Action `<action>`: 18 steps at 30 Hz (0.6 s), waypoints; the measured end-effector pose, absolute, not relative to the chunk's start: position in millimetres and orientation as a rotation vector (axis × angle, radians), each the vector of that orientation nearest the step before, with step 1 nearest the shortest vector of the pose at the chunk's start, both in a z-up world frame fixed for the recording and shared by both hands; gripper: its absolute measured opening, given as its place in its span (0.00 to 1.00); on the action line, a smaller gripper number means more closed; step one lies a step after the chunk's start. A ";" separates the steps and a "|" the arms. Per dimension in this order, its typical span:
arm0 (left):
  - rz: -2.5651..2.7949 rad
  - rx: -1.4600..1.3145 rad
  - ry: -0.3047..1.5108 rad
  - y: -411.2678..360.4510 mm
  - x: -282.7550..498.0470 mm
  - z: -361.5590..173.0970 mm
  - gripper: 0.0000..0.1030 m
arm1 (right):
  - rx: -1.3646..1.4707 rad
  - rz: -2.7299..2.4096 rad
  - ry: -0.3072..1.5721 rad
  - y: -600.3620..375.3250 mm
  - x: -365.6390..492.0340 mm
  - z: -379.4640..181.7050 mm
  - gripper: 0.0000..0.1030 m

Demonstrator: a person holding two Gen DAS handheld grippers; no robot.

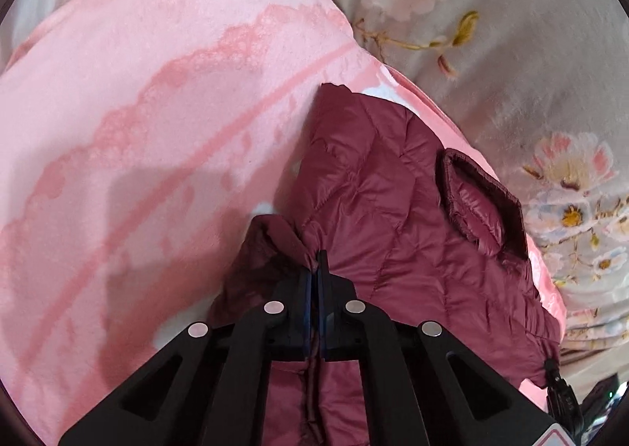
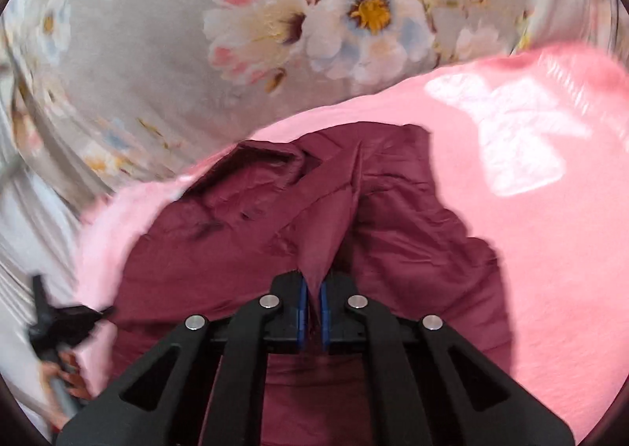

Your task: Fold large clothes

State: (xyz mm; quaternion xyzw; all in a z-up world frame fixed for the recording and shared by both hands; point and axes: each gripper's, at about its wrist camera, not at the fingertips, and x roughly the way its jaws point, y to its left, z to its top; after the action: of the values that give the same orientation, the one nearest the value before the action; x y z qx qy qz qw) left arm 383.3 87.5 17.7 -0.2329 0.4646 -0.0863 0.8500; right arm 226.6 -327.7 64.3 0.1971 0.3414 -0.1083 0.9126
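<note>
Grey bedding with big printed flowers (image 2: 298, 25) lies far ahead of both my grippers, and a soft pink blanket with darker pink lace marks (image 1: 157, 100) is spread on top of it. On the pink blanket lies a dark red puffy quilted jacket (image 1: 377, 202). My left gripper (image 1: 314, 269) is squeezed tight on a bunched edge of the jacket, right at its tips. Most of the jacket spreads ahead and to the right of it, with a cuffed sleeve opening (image 1: 479, 202) further right. My right gripper (image 2: 313, 289) is squeezed tight too, pinching a thin fold of the jacket's smooth dark red lining (image 2: 243, 218), which rises to a point between the pads.
</note>
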 end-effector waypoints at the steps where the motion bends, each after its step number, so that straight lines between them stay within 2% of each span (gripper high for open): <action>1: -0.174 -0.468 0.983 85.7 381.7 13.6 0.01 | 0.380 -0.239 0.741 -325.2 229.6 54.6 0.03; 5: -0.145 -0.413 1.005 80.4 382.0 -9.8 0.02 | 0.334 -0.263 0.836 -317.0 238.5 19.3 0.03; 10: -0.112 -0.271 0.972 64.4 380.1 -10.2 0.03 | 0.267 -0.282 0.858 -309.9 239.9 15.8 0.03; 12: -0.099 -0.210 0.962 58.8 378.4 -7.9 0.06 | 0.253 -0.286 0.864 -309.8 237.4 19.9 0.06; 15: -0.086 -0.127 0.950 57.2 369.7 3.4 0.10 | 0.252 -0.346 0.838 -316.3 216.1 39.6 0.21; 18: -0.084 -0.069 0.908 56.1 355.8 30.0 0.10 | 0.239 -0.363 0.770 -319.6 206.7 65.4 0.24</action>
State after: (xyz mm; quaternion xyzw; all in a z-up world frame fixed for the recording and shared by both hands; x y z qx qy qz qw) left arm 355.8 56.1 30.0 -0.0333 0.4386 -0.0404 0.8972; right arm 206.7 -319.6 65.4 0.1159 0.3725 -0.1755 0.9039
